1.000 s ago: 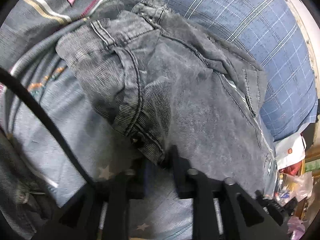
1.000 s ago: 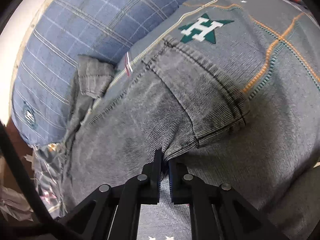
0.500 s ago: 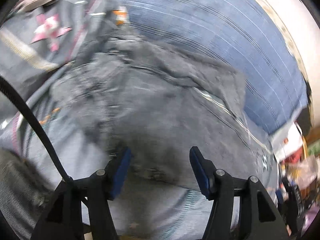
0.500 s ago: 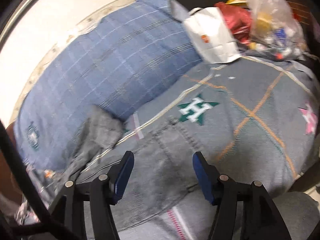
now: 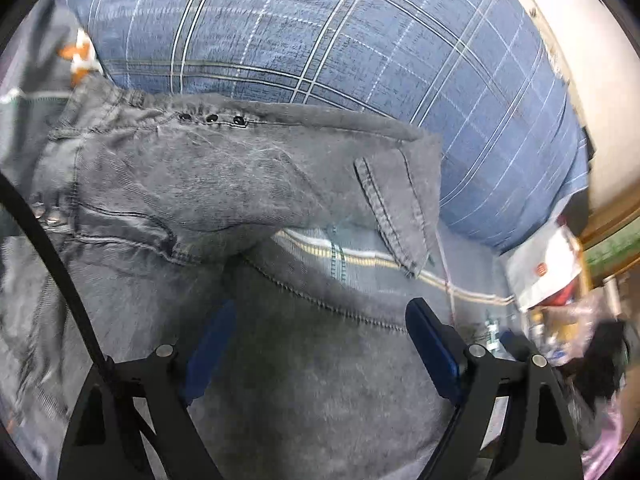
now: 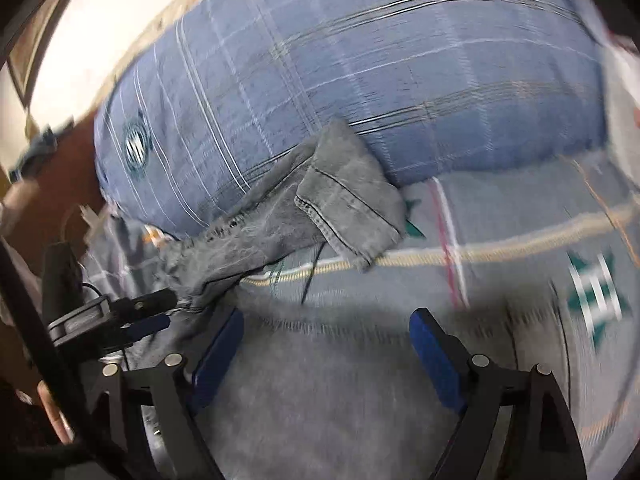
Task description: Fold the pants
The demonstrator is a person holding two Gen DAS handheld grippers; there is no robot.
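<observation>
Grey denim pants [image 5: 224, 184] lie rumpled on a grey bedspread [image 5: 360, 264], waistband with rivets up against a blue plaid pillow [image 5: 360, 48]. My left gripper [image 5: 320, 328] hovers over the lower denim, its jaws opening wide, blue pads clear of the cloth. In the right wrist view the pants [image 6: 340, 184] show a folded corner resting on the pillow [image 6: 400, 60]. My right gripper [image 6: 326, 332] is above the denim, jaws opening, nothing pressed between them. The left gripper [image 6: 148, 312] shows at the left edge there.
The bedspread [image 6: 520, 248] has stripes and a green star emblem [image 6: 596, 288]. A white bag [image 5: 544, 268] and cluttered items sit at the right beyond the pillow. A pale wall [image 6: 100, 28] runs behind the pillow. A black cable [image 5: 60, 264] crosses the left view.
Both grippers let go of the denim and spread wide, then lifted and pulled back. The pants now lie released, one corner flopped against the pillow.
</observation>
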